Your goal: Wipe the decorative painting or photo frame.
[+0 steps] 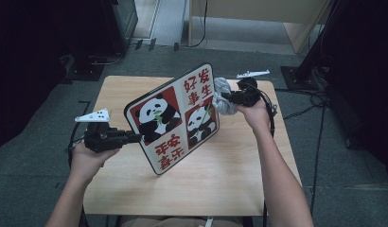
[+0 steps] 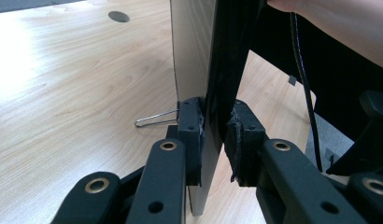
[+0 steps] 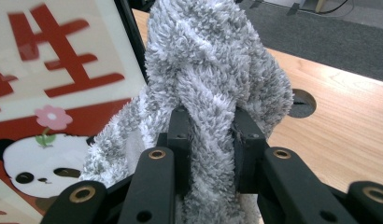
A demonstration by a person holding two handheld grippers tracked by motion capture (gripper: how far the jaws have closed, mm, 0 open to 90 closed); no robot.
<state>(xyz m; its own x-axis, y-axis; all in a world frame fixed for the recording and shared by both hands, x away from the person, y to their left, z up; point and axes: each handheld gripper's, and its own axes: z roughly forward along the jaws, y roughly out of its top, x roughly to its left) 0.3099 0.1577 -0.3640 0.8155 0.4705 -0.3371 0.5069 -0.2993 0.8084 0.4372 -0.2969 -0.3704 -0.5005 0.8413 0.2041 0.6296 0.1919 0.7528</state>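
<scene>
Partly behind panda board (image 1: 175, 118), grey cloth (image 1: 222, 94)

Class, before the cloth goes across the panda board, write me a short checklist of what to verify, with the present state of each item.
1. Left gripper clamped on the panda board: ok, its fingers pinch the board's edge.
2. Right gripper shut on the grey fluffy cloth: ok.
3. Board lifted off the table, printed face towards the cloth: ok.
4. Cloth touching the board's face: cannot tell; it is right beside it.
5. Metal clip lying on the table beyond the board: ok, out of the way.
</scene>
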